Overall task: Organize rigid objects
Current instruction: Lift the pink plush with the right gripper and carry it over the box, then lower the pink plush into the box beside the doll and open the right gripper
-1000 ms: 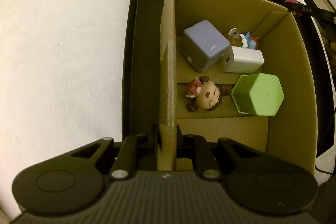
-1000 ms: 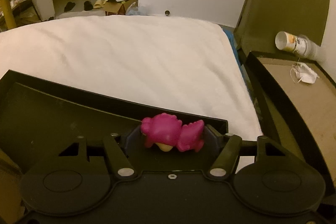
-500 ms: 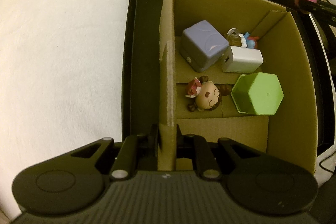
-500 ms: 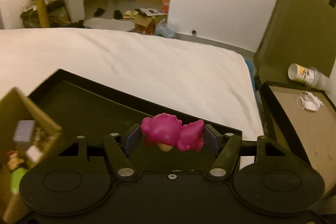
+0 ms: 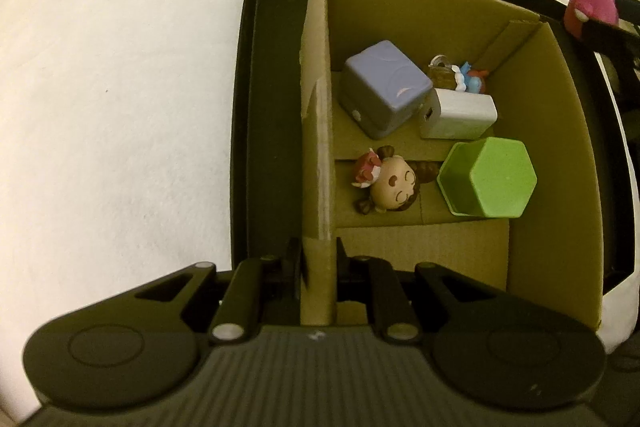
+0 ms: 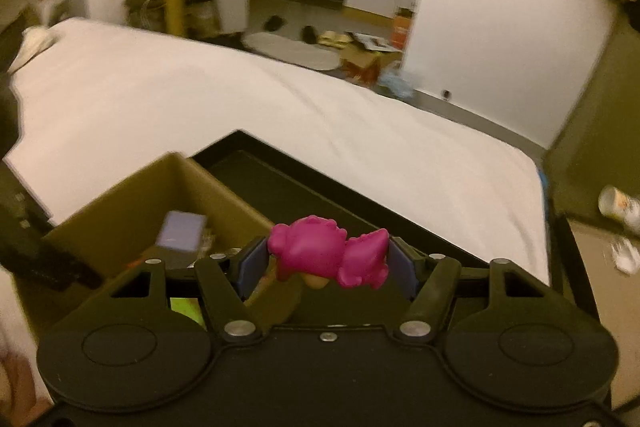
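The step in hand looks like carrying one more toy to the box: the right gripper [image 6: 328, 261] has its fingers pinching a magenta toy figure [image 6: 329, 253] from both sides, held in the air near the right rim of the cardboard box [image 5: 556, 147], as the left wrist view shows the same toy at the box's far right corner. The left gripper [image 5: 319, 263] has its fingers pressed onto the box's upright left flap [image 5: 316, 107], seemingly steadying it. The box stands in a black tray [image 5: 244, 107] on a white bed [image 5: 120, 107]. Inside lie a lavender cube [image 5: 384, 93], a white block [image 5: 460, 117], a small blue figurine [image 5: 472, 77], a brown-haired doll head [image 5: 394, 185] and a green hexagonal cup [image 5: 490, 181]. The next move probably calls for bringing the toy over the right wall and lowering it. Open floor shows along the near wall, in front of the doll and cup; the far corner is crowded. The tall right wall is the edge to clear.
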Demonstrator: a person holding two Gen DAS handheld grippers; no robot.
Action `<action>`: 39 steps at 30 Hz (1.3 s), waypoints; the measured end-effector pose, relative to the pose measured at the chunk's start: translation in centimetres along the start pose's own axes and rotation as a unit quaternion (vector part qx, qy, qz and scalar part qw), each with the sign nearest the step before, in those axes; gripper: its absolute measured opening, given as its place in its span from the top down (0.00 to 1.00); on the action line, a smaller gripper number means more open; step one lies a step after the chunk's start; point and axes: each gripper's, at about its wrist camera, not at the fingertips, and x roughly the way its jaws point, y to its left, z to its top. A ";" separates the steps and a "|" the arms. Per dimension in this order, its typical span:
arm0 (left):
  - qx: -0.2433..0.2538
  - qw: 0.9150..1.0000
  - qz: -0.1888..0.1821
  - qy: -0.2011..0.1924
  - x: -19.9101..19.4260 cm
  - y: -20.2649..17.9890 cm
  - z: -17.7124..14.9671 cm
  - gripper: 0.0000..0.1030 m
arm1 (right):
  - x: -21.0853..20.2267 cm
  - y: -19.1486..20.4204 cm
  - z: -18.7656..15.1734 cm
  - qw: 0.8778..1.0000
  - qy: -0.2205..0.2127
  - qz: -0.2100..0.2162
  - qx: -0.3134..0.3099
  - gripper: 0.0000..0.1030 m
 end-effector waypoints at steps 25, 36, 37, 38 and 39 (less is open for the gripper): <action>-0.001 1.000 -0.010 -0.002 0.6 0.4 0.0 0.87 | -1.1 9.5 1.0 0.971 0.032 0.135 -0.195 0.38; -0.006 1.000 -0.013 -0.003 0.7 0.5 -0.2 0.87 | -1.3 12.4 0.3 0.937 0.045 0.155 -0.309 0.38; -0.005 1.000 -0.013 -0.004 0.7 0.5 -0.2 0.87 | -1.4 12.6 0.2 0.933 0.046 0.157 -0.320 0.38; -0.006 1.000 -0.013 -0.004 0.7 0.5 -0.2 0.87 | -1.4 13.0 0.0 0.929 0.047 0.157 -0.332 0.38; -0.006 1.000 -0.014 -0.004 0.7 0.6 -0.3 0.87 | -1.4 13.2 -0.2 0.925 0.047 0.157 -0.343 0.38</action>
